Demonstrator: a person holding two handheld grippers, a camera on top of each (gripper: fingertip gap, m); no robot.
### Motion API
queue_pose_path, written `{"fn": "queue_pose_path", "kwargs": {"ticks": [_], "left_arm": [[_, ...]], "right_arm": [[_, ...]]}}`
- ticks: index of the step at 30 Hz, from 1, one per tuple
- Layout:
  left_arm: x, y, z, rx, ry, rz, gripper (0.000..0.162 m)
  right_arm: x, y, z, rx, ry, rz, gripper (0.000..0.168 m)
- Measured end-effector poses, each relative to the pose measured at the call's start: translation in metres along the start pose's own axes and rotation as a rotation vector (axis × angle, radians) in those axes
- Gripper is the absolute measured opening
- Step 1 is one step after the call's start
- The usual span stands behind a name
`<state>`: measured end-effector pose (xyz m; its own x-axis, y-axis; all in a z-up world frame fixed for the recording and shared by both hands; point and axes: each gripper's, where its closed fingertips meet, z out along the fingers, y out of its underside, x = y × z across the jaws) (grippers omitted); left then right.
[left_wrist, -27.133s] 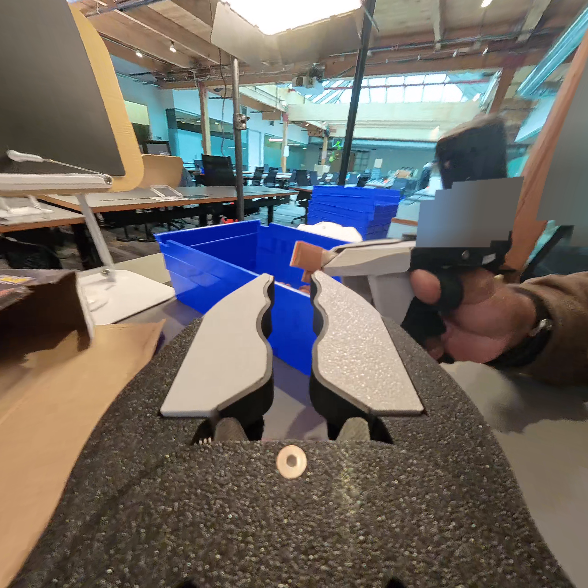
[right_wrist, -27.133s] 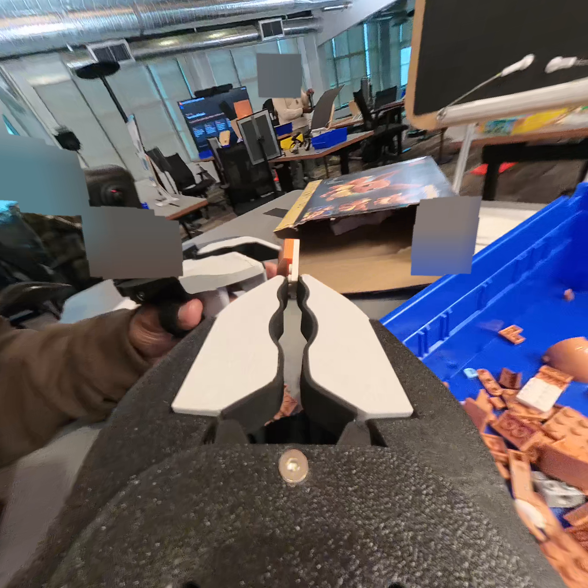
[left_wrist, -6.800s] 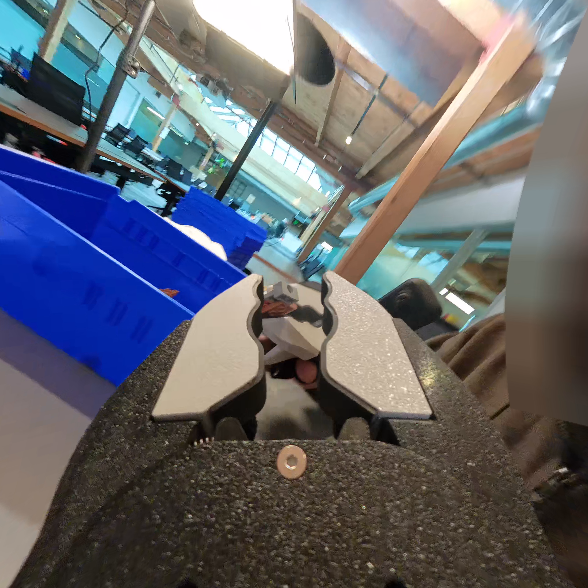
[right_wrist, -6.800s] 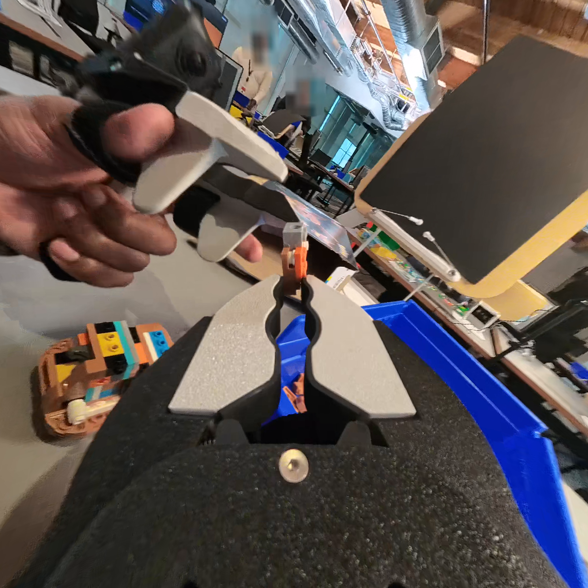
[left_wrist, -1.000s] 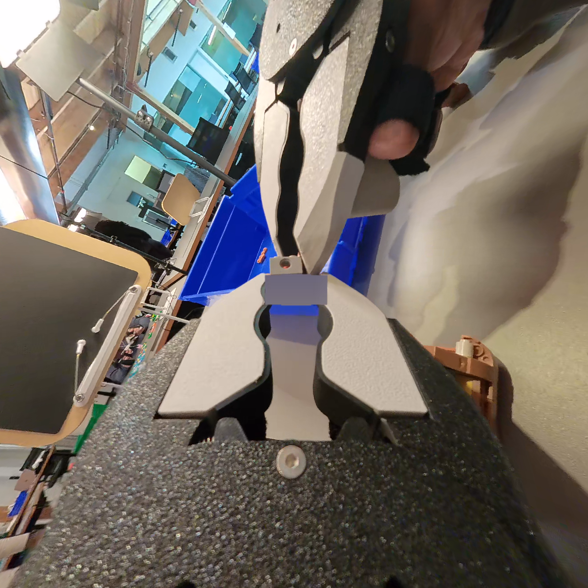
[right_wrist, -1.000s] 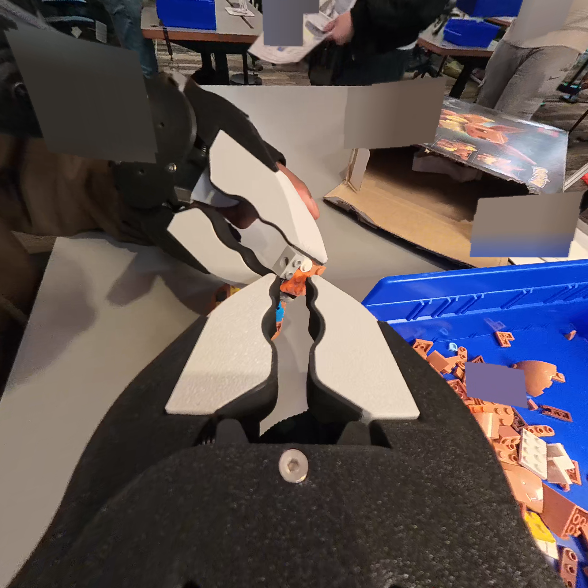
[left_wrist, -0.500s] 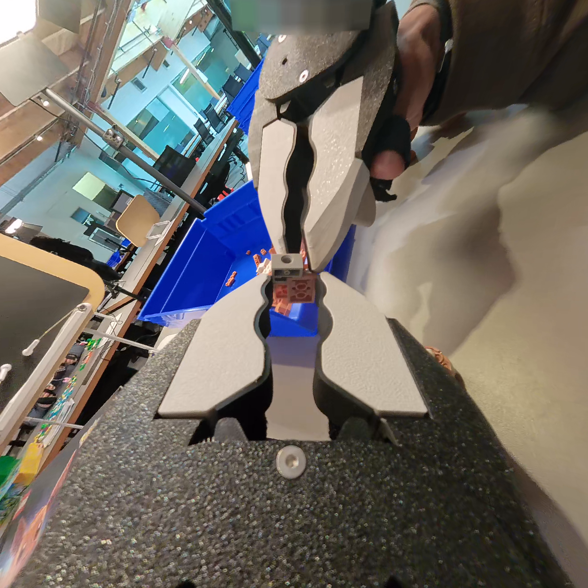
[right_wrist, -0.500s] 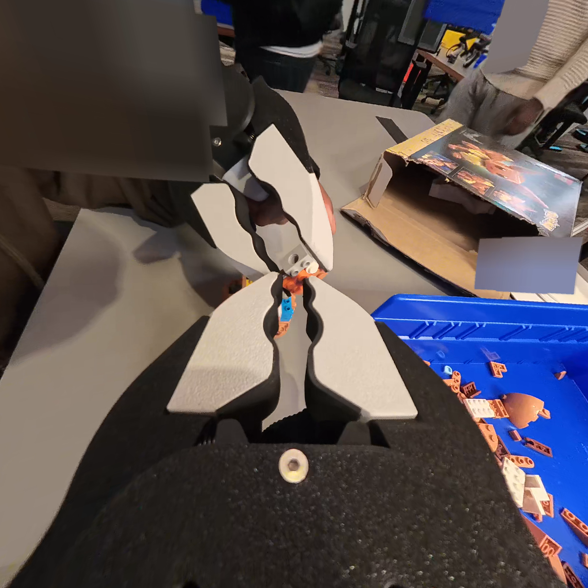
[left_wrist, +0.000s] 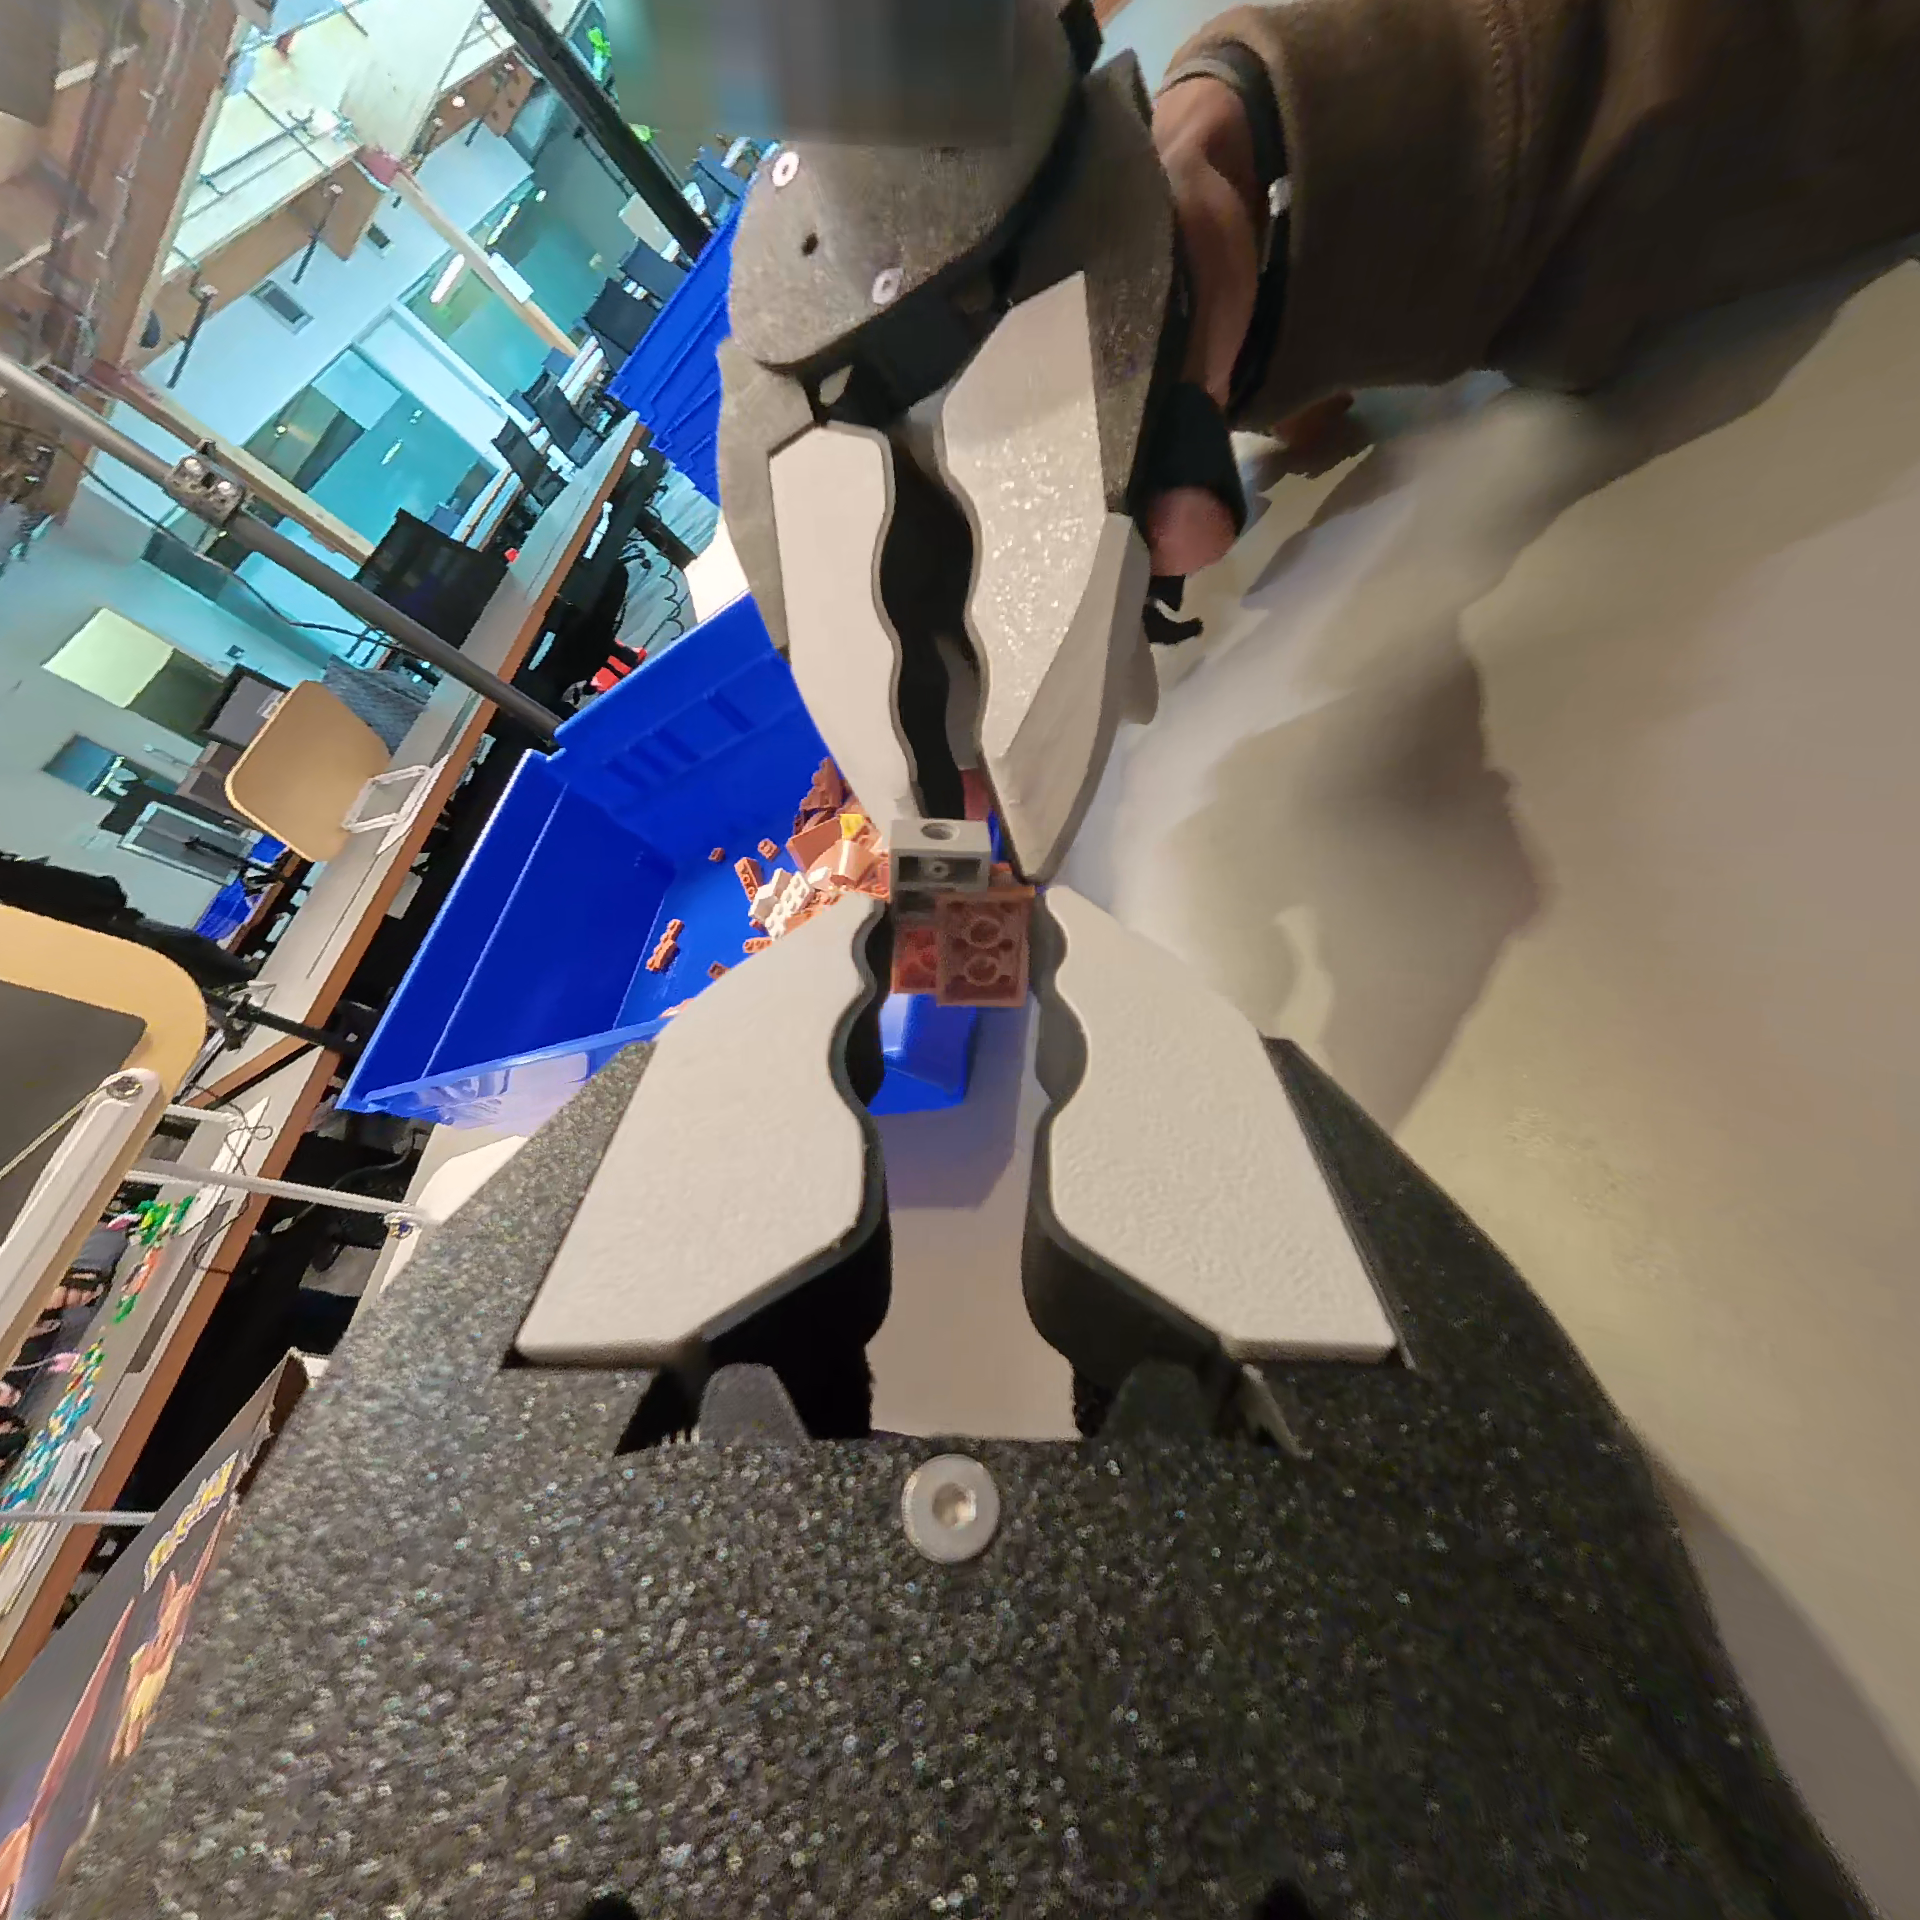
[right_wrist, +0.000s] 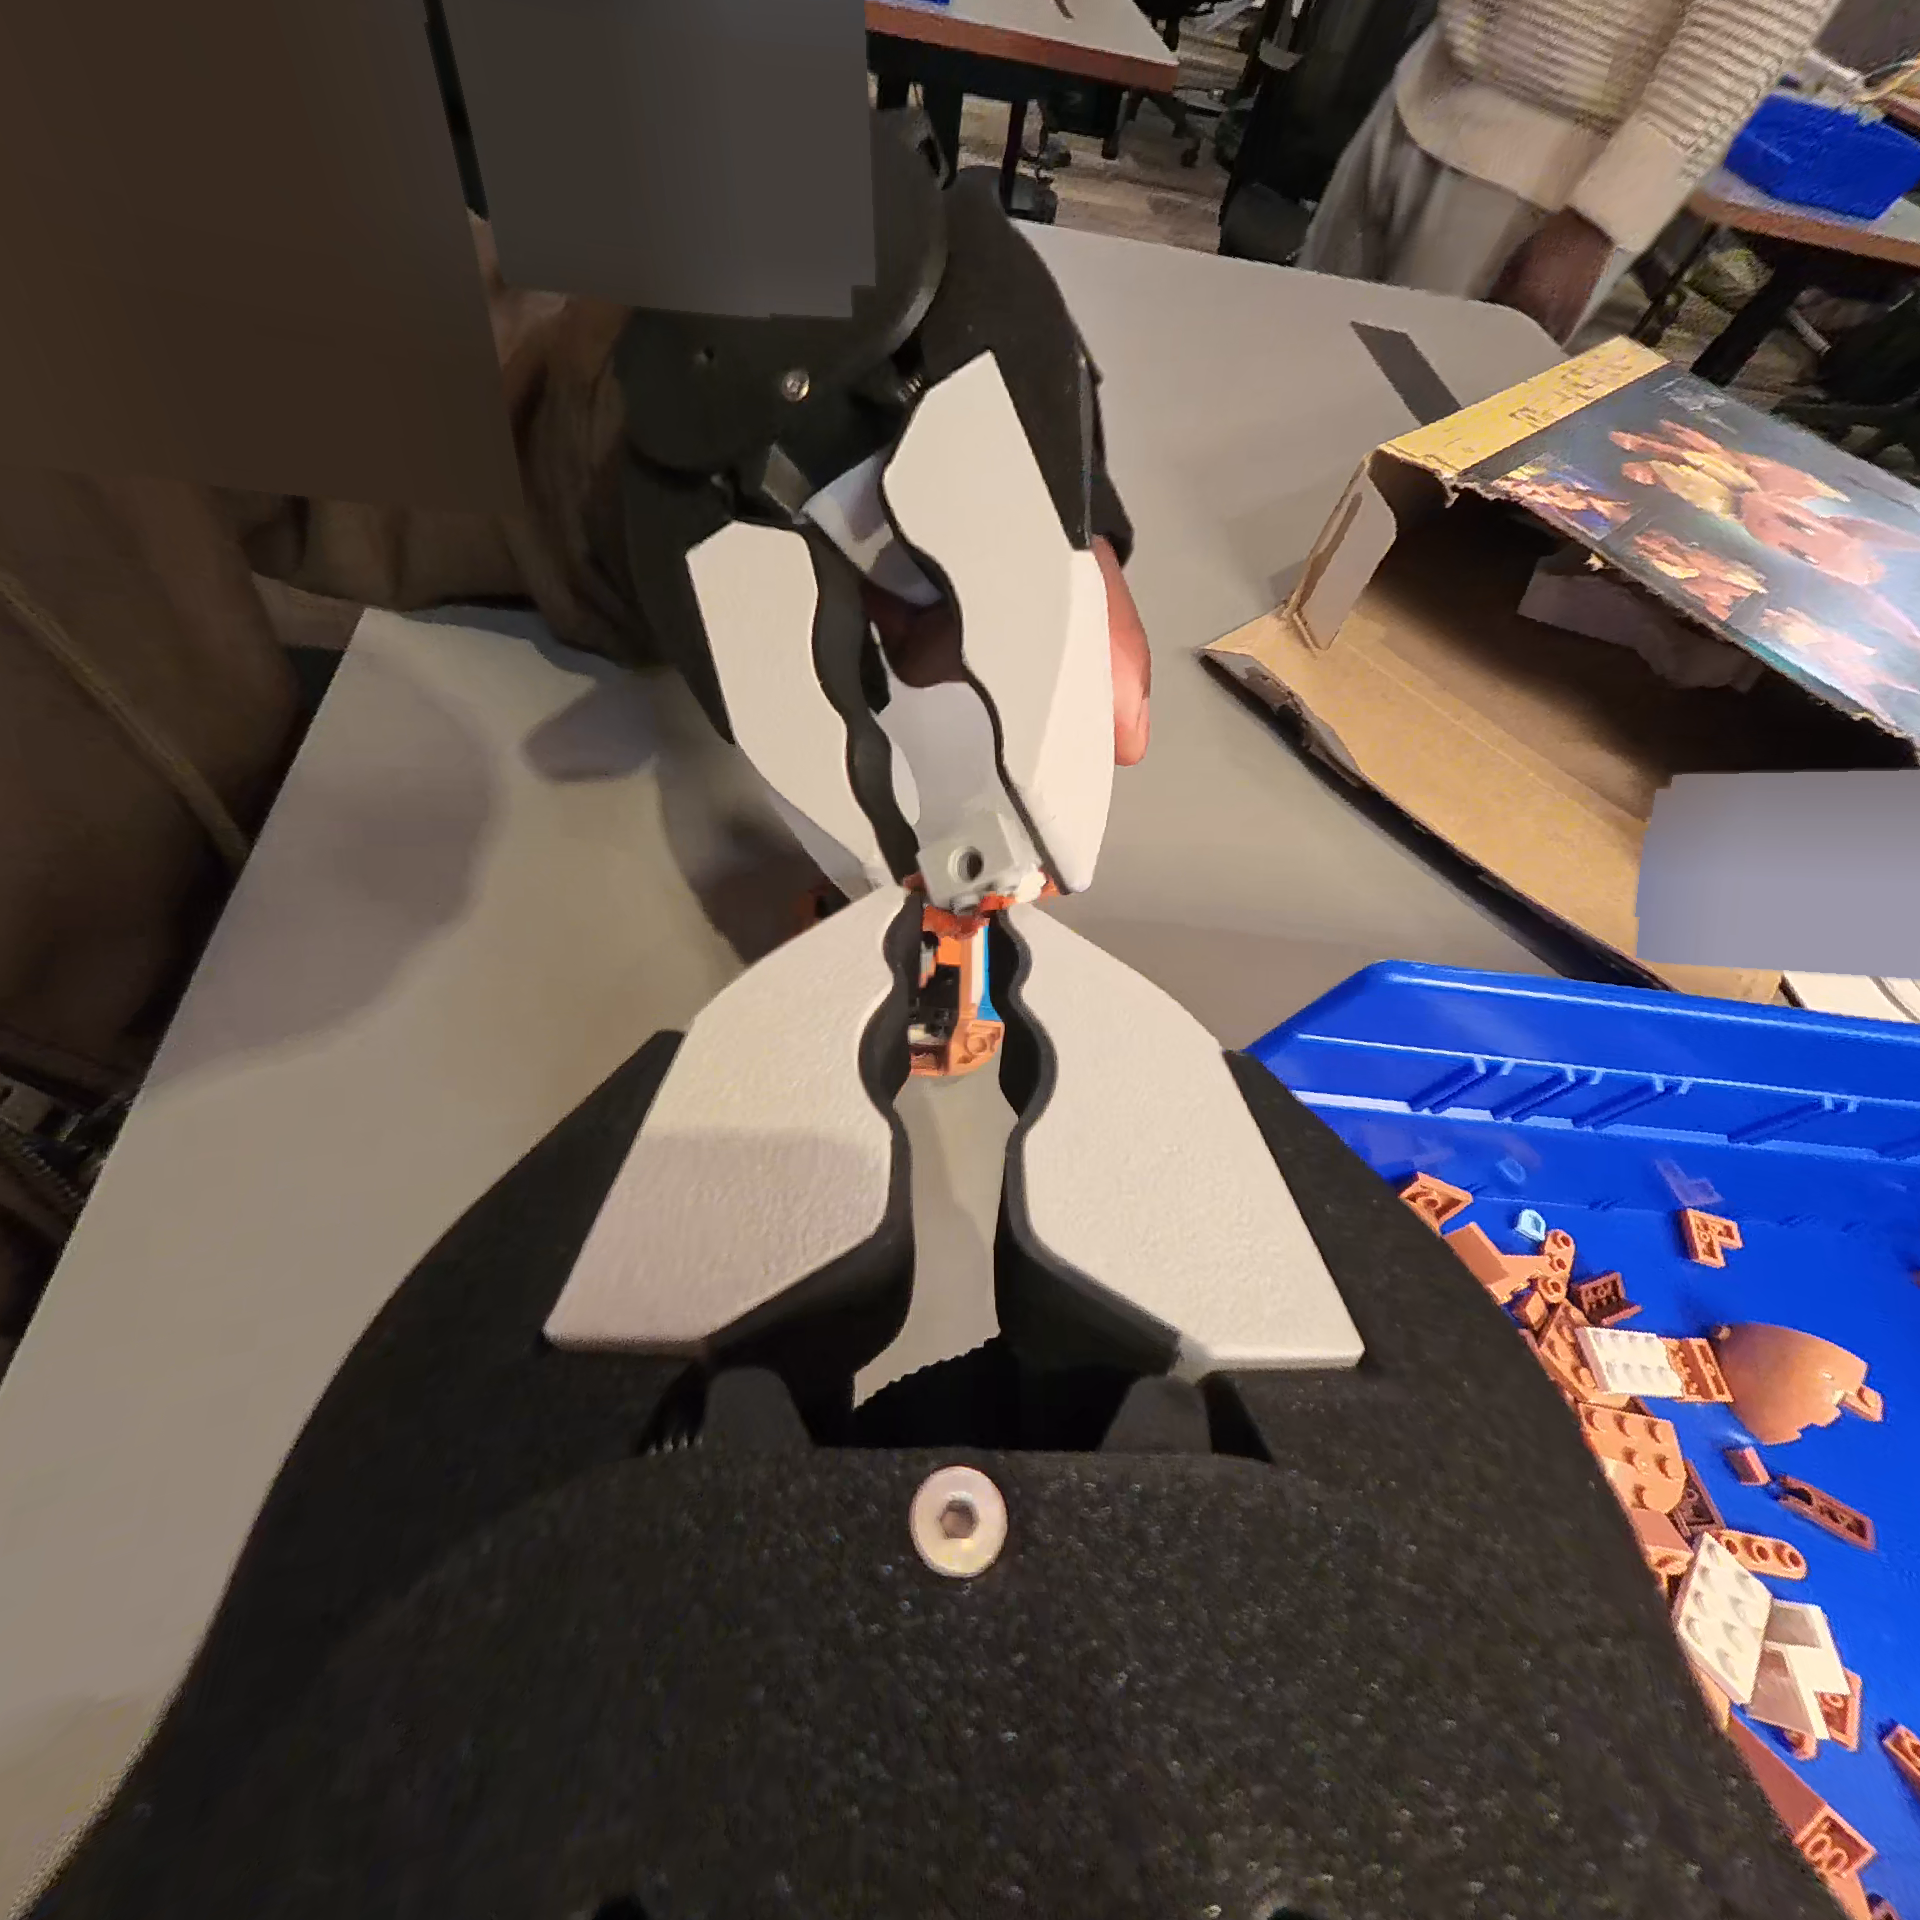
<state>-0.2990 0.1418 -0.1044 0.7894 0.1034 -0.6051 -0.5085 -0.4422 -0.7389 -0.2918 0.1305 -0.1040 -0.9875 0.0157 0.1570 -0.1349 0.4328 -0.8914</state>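
Observation:
My left gripper (left_wrist: 956, 909) and right gripper (right_wrist: 958, 925) meet tip to tip above the grey table (right_wrist: 364, 935). The left gripper, which reaches down from above in the right wrist view (right_wrist: 982, 868), is shut on a small grey brick with a round hole (right_wrist: 971, 862), also seen in the left wrist view (left_wrist: 940, 862). The right gripper, which comes from the top in the left wrist view (left_wrist: 971, 836), is shut on a small orange brick assembly with a blue part (right_wrist: 951, 997). Its brown underside shows in the left wrist view (left_wrist: 971, 951). The grey brick sits against the orange assembly.
A blue bin (right_wrist: 1558, 1049) with several loose brown, orange and white bricks (right_wrist: 1621, 1382) stands right of the grippers, also in the left wrist view (left_wrist: 582, 914). An open cardboard box with a printed lid (right_wrist: 1507, 675) lies behind it. A person (right_wrist: 1507, 135) stands beyond the table. Less than 4 cm separates the two grippers' tips.
Over the last second both grippers stayed tip to tip with the grey brick against the orange assembly. The left gripper turned more upright over the right. The bin now shows more of its inside.

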Motion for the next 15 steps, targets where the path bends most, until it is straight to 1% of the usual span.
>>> {"fn": "queue_pose_path", "kwargs": {"ticks": [7,8,10,12,15], "left_arm": [[0.009,-0.004,-0.004,0.033,0.088,-0.033,0.025],[0.01,-0.003,-0.004,0.038,0.102,-0.045,0.026],[0.01,-0.003,-0.007,0.059,0.132,-0.091,0.025],[0.012,-0.016,-0.011,0.145,0.173,-0.153,0.025],[0.007,-0.017,-0.008,0.137,0.145,-0.185,0.025]], "right_arm": [[-0.01,0.001,0.0,-0.02,-0.043,-0.046,0.011],[-0.012,0.003,0.0,-0.032,-0.053,-0.06,0.0],[-0.008,0.004,0.0,-0.042,-0.02,-0.094,0.0],[-0.007,0.005,0.002,-0.046,-0.01,-0.091,0.0],[-0.002,0.005,0.003,-0.038,0.023,-0.08,0.0]]}}
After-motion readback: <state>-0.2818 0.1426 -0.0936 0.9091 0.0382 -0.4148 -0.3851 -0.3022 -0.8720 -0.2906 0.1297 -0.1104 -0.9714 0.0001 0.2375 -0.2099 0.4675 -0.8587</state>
